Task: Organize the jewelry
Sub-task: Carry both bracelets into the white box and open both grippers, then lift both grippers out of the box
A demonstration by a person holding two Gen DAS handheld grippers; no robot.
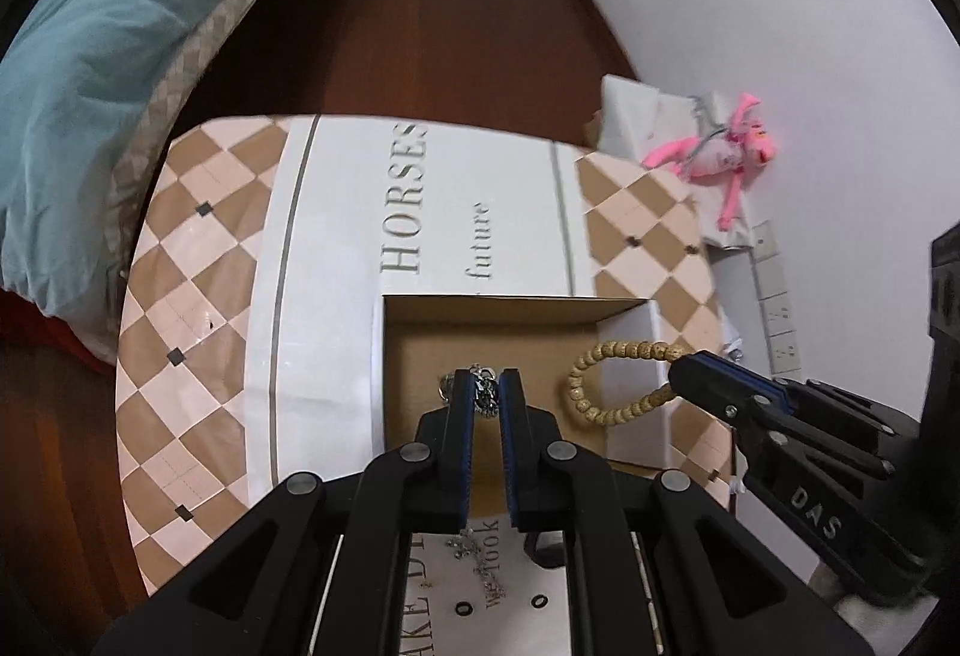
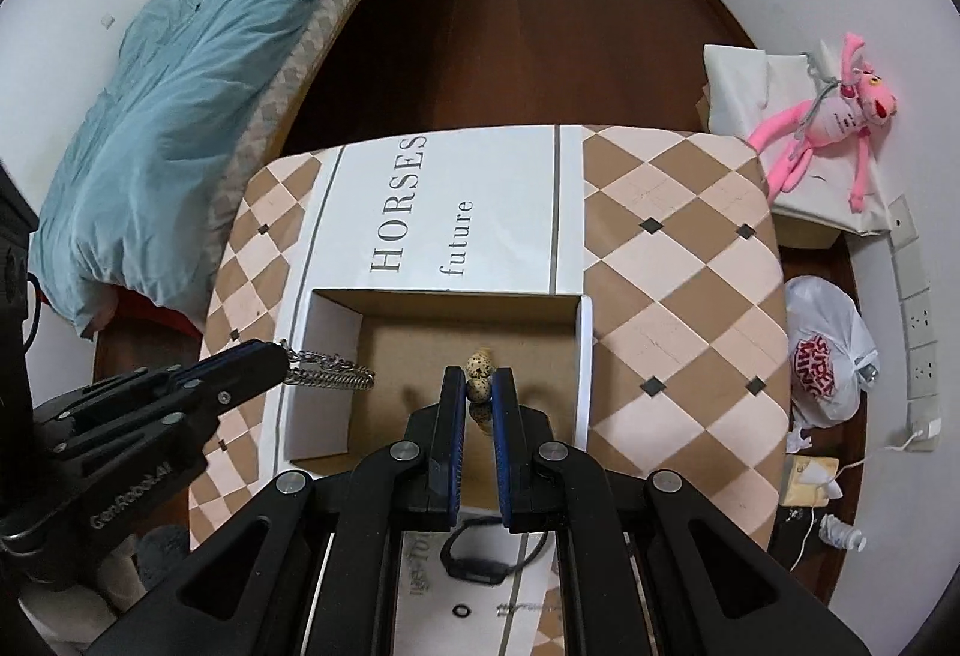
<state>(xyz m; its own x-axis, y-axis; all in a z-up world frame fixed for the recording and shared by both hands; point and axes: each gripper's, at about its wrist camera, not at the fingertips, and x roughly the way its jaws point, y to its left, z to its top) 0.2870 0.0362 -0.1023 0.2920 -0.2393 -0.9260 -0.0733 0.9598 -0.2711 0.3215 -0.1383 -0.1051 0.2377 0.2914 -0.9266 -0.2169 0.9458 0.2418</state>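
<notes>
My left gripper (image 1: 485, 389) is shut on a silver chain bracelet (image 1: 483, 393) and holds it over the open cardboard box (image 1: 420, 344). In the right wrist view the left gripper (image 2: 273, 356) shows with the silver chain (image 2: 327, 371) hanging from its tips at the box's left wall. My right gripper (image 2: 480, 386) is shut on a tan bead bracelet (image 2: 480, 371) above the box floor (image 2: 540, 356). In the left wrist view the right gripper (image 1: 684, 371) holds the bead loop (image 1: 612, 377) over the box's right side.
The box sits on a checkered table (image 2: 678, 260) with "HORSES future" print. A black watch (image 2: 480, 554), another chain (image 1: 474, 554) and small rings (image 1: 463, 608) lie near the front edge. A bed (image 2: 180, 86) stands left; a pink plush (image 2: 834, 116) and bag (image 2: 828, 356) right.
</notes>
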